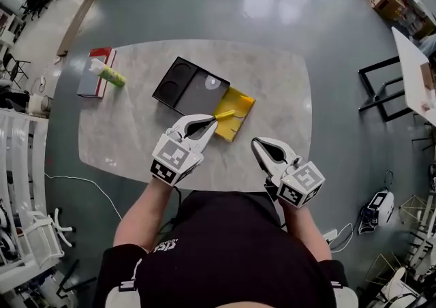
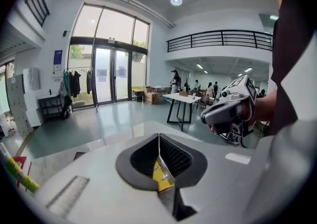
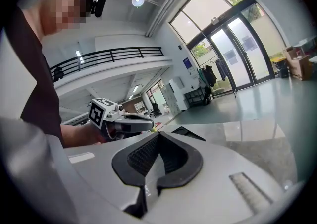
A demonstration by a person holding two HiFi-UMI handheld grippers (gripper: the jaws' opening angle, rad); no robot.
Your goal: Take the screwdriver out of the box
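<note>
Left claw (image 1: pixel 212 118): shut, empty, tip just beside screwdriver (image 1: pixel 226 114) lying in yellow box (image 1: pixel 240 103), frame centre, on surface (image 1: pixel 279 82). Right claw (image 1: pixel 257 144): shut, empty, lower right of centre. Black tray (image 1: pixel 182 85) beside box

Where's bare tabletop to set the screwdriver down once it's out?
Widest free patch: the table right of the yellow box. Also bare: front left, between the book and the left gripper. Crowded: the centre, black tray and yellow box side by side.
</note>
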